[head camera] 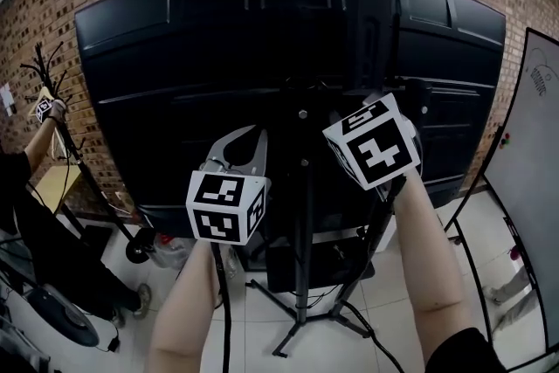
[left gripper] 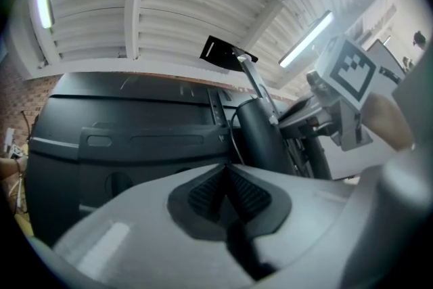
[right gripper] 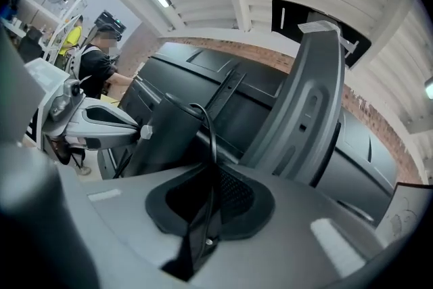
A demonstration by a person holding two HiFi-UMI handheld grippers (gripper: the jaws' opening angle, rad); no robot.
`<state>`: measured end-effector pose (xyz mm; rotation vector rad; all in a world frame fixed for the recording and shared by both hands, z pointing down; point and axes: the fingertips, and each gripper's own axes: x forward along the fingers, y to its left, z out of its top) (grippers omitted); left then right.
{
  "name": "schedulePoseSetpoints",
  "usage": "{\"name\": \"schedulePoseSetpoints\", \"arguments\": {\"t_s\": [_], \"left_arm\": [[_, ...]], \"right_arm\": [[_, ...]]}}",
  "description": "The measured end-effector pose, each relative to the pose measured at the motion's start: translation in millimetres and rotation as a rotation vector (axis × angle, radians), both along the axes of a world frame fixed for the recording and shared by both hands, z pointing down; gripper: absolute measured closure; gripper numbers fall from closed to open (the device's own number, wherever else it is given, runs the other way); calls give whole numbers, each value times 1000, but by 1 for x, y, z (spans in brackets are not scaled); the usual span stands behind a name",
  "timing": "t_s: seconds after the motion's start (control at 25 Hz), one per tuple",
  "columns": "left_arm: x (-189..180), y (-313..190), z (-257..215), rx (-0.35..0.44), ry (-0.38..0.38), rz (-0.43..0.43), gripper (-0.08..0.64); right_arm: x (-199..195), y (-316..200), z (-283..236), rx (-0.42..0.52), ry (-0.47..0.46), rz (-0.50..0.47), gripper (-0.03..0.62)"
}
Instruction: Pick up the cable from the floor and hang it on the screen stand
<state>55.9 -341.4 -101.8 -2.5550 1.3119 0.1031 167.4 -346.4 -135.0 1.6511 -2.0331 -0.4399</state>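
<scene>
Right gripper (right gripper: 211,176): pads closed on a thin black cable (right gripper: 211,139), pinched close to its free run, probably so little slack is left to swing.
Cable: it rises out of the right jaws and arches over the top of the dark post (right gripper: 166,139) just beyond them. In the head view a black lead also hangs by the left forearm towards the floor, probably the rest of it.
Left gripper (left gripper: 226,172): ribbed pads pressed together, with nothing visible between them. It is held just left of the post and near the right gripper, seemingly ready to guide or steady the loop.
Screen stand (head camera: 304,214): a slim pole on tripod legs, standing in front of the back of the large black screen (head camera: 175,83) at the far brick wall.
Stage: judged late, with the cable lifted and being draped but not yet let go.
Risk: the loop looks shallow on the post, so it may slide off once released.
</scene>
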Motion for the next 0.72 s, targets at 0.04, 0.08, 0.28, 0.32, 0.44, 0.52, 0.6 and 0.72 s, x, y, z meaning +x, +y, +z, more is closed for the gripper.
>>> {"name": "schedulePoseSetpoints", "arguments": {"t_s": [0.04,0.08,0.28,0.32,0.44,0.52,0.6,0.72], "left_arm": [[0,1,2,-2,-3,1,555],[0,1,3,-4,-5,2,555],[0,13,10,5,-4,8,555],[-1,17,11,12,-3,11,555],[-2,26,14,26,0,20,555],[-3,32,16,34,3,24,555],[-5,38,17,44,1,24,555],[-7,48,19,55,-11,23,555]], "right_arm": [[-1,0,0,9,-6,9,565],[-3,0,1,16,-8,21,565],[-5,0,12,-4,6,58,563],[-4,2,14,-2,-3,57,563],[-5,6,24,-11,-27,52,563],[-5,7,36,-27,-25,52,563],[-3,8,44,-15,-23,50,563],[-5,17,42,67,-78,34,563]]}}
